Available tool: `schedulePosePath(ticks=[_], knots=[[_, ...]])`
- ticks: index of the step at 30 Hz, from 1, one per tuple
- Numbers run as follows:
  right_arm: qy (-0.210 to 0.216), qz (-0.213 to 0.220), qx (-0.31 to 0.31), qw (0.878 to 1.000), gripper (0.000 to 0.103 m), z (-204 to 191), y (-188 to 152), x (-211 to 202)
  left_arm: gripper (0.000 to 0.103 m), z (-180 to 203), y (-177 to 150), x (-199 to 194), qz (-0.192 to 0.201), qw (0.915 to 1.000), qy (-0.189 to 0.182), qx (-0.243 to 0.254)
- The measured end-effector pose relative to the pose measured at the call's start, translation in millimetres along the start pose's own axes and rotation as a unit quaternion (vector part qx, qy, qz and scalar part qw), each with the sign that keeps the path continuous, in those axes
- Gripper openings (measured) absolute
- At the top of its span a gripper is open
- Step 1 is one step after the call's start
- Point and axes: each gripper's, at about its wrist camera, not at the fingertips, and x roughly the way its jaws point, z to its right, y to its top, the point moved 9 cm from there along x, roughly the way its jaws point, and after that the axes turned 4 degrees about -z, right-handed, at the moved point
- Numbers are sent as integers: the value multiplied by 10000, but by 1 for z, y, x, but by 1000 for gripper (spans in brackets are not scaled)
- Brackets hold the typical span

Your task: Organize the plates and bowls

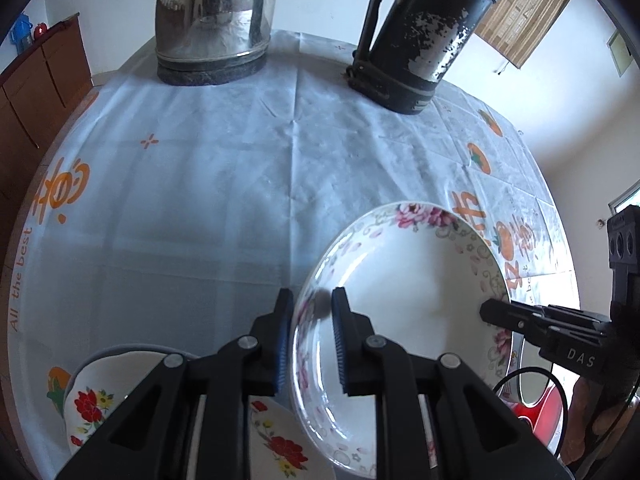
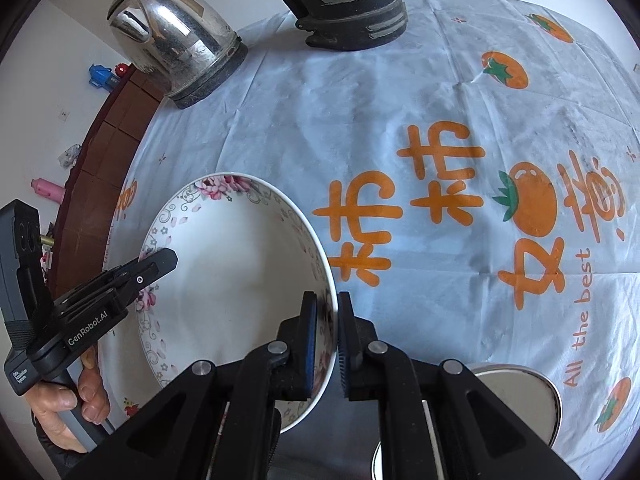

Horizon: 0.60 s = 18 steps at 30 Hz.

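A white deep plate with pink flowers on its rim (image 1: 400,280) is held between both grippers above the table. My left gripper (image 1: 312,304) is shut on the plate's left rim, one finger inside and one outside. My right gripper (image 2: 327,312) is shut on the plate's (image 2: 232,272) right rim the same way. Each gripper shows in the other's view, the right gripper (image 1: 496,312) at the right and the left gripper (image 2: 164,260) at the left. White dishes with red flowers (image 1: 96,396) lie under the left gripper at the lower left.
A steel kettle (image 1: 216,20) and a worn black thermos jug (image 1: 424,36) stand at the table's far edge. The tablecloth (image 2: 400,120) is white with orange print. Steel dishes (image 2: 516,392) lie near the right gripper. A brown cabinet (image 1: 36,92) stands left of the table.
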Motion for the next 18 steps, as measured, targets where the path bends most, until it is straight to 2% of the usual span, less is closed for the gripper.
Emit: schedulePosePath(ticks=[10,18], knots=[[-11,166,-204,9997,10,-35,-17,-29,17,-10,-13,-46,274,9996,103,22],[35,217,-327,9992,10,-64,-41,-40,17,-26,-36,-74,403,9989,218,-11]])
